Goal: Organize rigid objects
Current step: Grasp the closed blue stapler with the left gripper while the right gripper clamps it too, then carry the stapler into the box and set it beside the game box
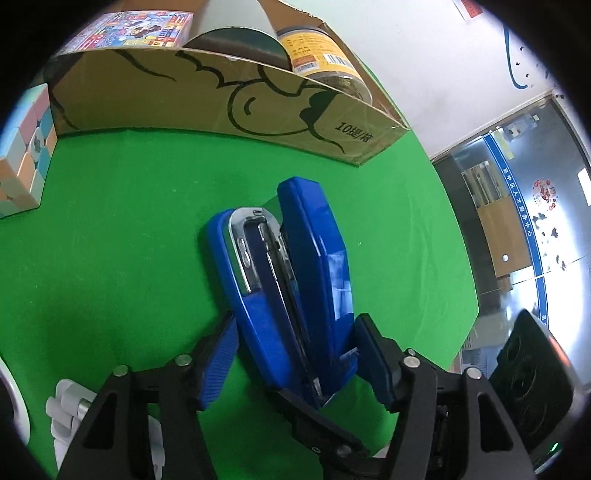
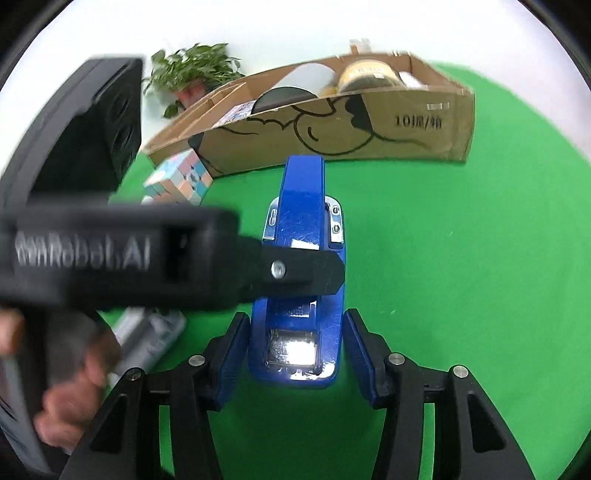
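Plainly, scuffed blue stapler (image 2: 301, 266) with shiny metal insides.

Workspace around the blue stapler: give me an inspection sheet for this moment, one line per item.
Surface: green cloth on the table.
Job's things: blue stapler on the cloth, lying on its side in the left wrist view; cardboard box behind it holds a jar and a colourful packet; puzzle cube beside the box.
Clutter: white plastic item and a grey object, both unclear.
Grippers: left gripper and right gripper each straddle the stapler; contact with the pads is unclear.
Cables: blue cable on the wall.
Surroundings: potted plant, white wall, glass partition.
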A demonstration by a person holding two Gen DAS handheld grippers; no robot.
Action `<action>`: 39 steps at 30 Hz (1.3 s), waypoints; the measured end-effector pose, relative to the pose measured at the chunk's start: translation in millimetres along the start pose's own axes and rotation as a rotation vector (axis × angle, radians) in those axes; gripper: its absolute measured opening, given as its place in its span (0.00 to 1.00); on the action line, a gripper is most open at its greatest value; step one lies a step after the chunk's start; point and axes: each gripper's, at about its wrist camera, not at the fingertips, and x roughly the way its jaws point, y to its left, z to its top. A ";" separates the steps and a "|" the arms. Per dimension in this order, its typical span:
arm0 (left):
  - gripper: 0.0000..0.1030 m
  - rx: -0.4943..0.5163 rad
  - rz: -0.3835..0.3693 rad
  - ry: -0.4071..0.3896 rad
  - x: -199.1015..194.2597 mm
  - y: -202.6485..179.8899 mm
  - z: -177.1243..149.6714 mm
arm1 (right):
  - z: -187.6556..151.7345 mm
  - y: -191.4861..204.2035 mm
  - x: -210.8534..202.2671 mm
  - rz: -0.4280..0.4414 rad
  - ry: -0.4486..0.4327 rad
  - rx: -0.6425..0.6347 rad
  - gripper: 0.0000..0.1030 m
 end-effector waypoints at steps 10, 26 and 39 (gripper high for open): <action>0.57 0.044 0.001 -0.067 -26.3 -0.9 0.3 | 24.4 18.1 3.9 0.008 -0.012 0.008 0.48; 0.57 0.131 0.020 -0.313 -157.2 15.4 80.7 | 155.2 110.4 -14.2 0.032 -0.224 -0.134 0.48; 0.57 0.071 0.057 -0.237 -145.0 81.6 154.9 | 249.4 123.8 73.5 0.110 -0.105 -0.026 0.48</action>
